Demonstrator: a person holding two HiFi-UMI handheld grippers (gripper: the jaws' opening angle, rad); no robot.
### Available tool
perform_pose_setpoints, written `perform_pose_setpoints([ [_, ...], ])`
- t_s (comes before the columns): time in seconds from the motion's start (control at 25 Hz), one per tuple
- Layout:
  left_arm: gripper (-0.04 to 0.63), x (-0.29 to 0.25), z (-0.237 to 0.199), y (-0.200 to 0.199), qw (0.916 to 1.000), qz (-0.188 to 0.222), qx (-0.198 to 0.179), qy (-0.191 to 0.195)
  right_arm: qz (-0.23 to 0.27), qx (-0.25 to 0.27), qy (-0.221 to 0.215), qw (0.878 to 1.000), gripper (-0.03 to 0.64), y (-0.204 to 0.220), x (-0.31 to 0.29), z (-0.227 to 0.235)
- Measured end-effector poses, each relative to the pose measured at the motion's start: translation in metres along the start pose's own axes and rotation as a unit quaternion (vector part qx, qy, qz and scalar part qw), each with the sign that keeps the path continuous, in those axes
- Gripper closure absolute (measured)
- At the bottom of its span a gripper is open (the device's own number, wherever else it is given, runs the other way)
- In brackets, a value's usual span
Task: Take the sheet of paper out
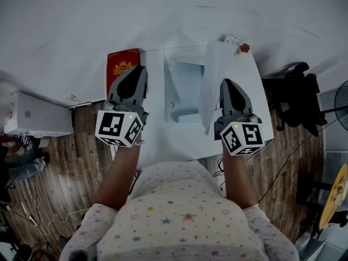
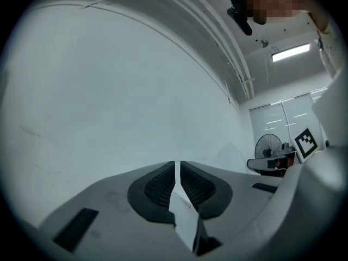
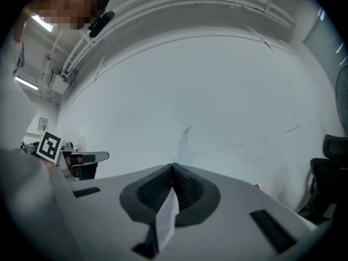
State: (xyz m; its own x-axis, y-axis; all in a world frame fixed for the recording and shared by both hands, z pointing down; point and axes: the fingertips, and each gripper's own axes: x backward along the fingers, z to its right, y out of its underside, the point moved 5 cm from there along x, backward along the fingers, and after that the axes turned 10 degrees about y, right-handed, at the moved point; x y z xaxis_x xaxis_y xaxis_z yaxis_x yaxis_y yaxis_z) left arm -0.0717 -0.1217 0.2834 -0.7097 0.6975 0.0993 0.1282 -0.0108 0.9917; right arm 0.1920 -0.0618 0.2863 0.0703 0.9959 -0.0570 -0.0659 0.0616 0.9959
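the white tabletop (image 1: 157, 135) is the biggest thing in play, smooth and matte. at its middle sits a pale tray (image 1: 182, 91) of moulded plastic, with rounded ledges and a shallow well.

the sheet of paper (image 1: 213, 75) is at 3 o'clock of that tray. it stands on edge above the tabletop, thin and limp, with a soft bow down its length and its lower corner hanging toward 6 o'clock. we judge it as good as free of the tray, so the step in hand is to carry it clear. to do that well we would draw it toward 3 o'clock in a slow, level sweep. we would hold the plane of the sheet in line with the travel, so air does not fold it. we would also watch that the hanging corner does not catch the tray's rim. a single pinch lets so floppy a thing swing, and a second pinch from the other hand would steady it.

the right gripper (image 1: 228, 85) has its jaws pinching the sheet near one long edge. in the right gripper view the dark hatched pads meet on a white strip, and a paper tip rises past them.

the left gripper (image 1: 139, 68), at 9 o'clock of the tray, has its jaws pressed together. a pale wedge sits at their root and we cannot tell what it is. the head view shows no sheet there. both grippers have hard grey shells and rubbery pads.

smallest, a glossy red packet (image 1: 122, 64) with a gold emblem lies at 9 o'clock of the tray, partly behind the left gripper.
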Motion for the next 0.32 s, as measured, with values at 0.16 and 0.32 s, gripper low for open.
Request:
perform_pose_setpoints([
  [0.16,0.558,-0.0005,0.0021,0.0019,1.0,0.0,0.003,0.0,0.001,-0.003,0.0,1.0,0.615,0.0003,0.0002,0.0008],
  [0.32,0.558,-0.0014,0.0053,0.0048,1.0,-0.002,0.005,0.001,-0.001,-0.003,-0.001,1.0,0.615,0.0021,0.0008,0.0021],
])
